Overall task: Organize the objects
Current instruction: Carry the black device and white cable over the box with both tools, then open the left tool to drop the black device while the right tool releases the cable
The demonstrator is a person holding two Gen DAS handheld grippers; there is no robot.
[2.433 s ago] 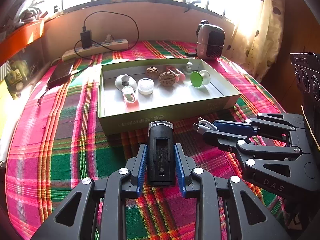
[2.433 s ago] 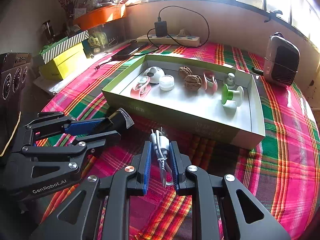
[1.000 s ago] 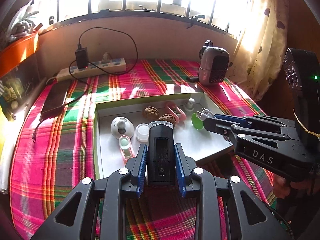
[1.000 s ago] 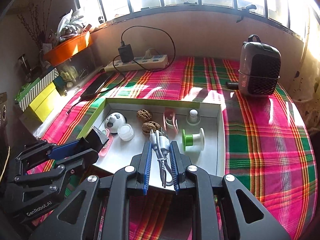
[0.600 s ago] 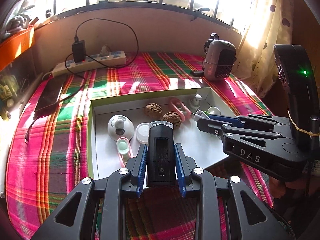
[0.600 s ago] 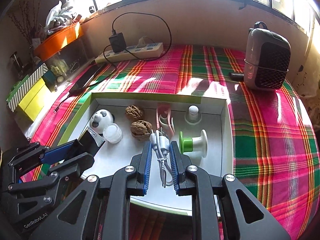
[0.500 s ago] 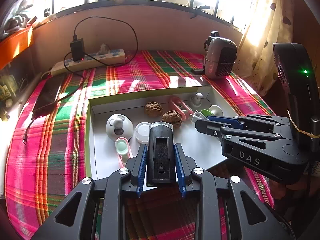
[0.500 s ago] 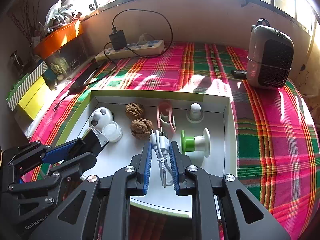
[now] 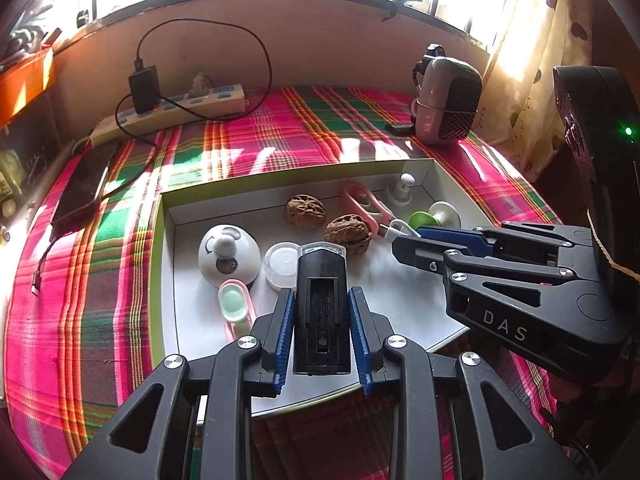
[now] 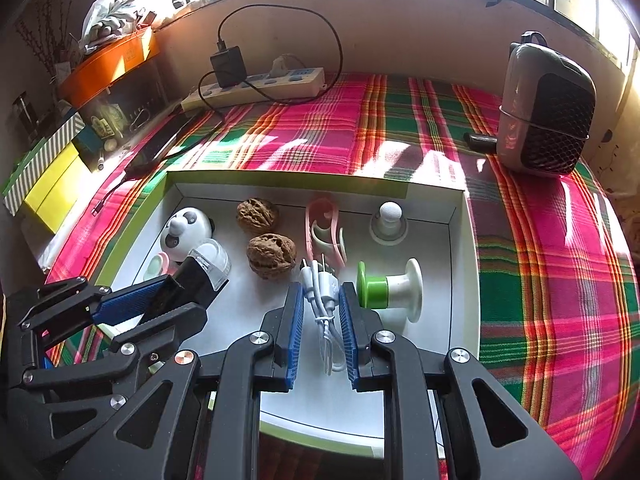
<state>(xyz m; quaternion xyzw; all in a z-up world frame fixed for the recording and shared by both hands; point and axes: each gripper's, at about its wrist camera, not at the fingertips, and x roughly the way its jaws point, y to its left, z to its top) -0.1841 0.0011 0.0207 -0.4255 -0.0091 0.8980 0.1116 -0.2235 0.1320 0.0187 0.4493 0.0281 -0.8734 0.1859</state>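
Claws hover over the shallow tray (image 9: 160, 248) on the table: the left claw (image 9: 321, 316) is clamped on a black flashlight (image 9: 321, 304), the right claw (image 10: 320, 312) on a bundled white cable (image 10: 320, 292). Each load is best lowered onto bare floor near the tray's front edge, clear of the walnuts (image 10: 272, 255) and green spool (image 10: 388, 290), before letting go.

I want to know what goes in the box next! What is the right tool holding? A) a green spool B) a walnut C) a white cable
C: the right tool is shut on the white cable, above the box.
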